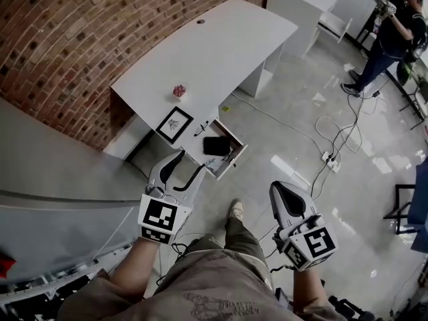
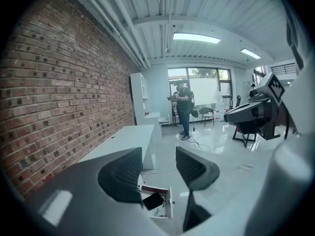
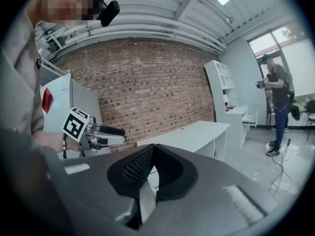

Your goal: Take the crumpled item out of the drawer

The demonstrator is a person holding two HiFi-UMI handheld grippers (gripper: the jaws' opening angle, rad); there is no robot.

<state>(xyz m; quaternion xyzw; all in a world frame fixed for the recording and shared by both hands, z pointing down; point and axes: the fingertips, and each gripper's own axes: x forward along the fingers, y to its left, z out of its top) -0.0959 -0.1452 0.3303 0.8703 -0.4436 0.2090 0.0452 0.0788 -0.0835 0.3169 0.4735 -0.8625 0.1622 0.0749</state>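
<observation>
Left gripper (image 1: 189,166) jaws wide, empty; right gripper (image 1: 286,196) closed, empty. Drawer (image 1: 237,154) already open; dark item (image 1: 215,146) inside, possibly the crumpled one, not yet reached.

I see a smooth matt white desk (image 1: 207,52), a rough brick wall (image 1: 80,32) behind it, a glossy floor (image 1: 294,132) beside it; the pads (image 2: 194,168) on my left gripper (image 2: 158,166) look ribbed, matt black.

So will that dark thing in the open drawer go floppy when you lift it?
Hard to tell from here. The dark thing lies flat in the drawer with fairly straight edges, so it may hold its shape, or sag if it's cloth. It looks thin, so probably light, and unlikely to roll.
</observation>
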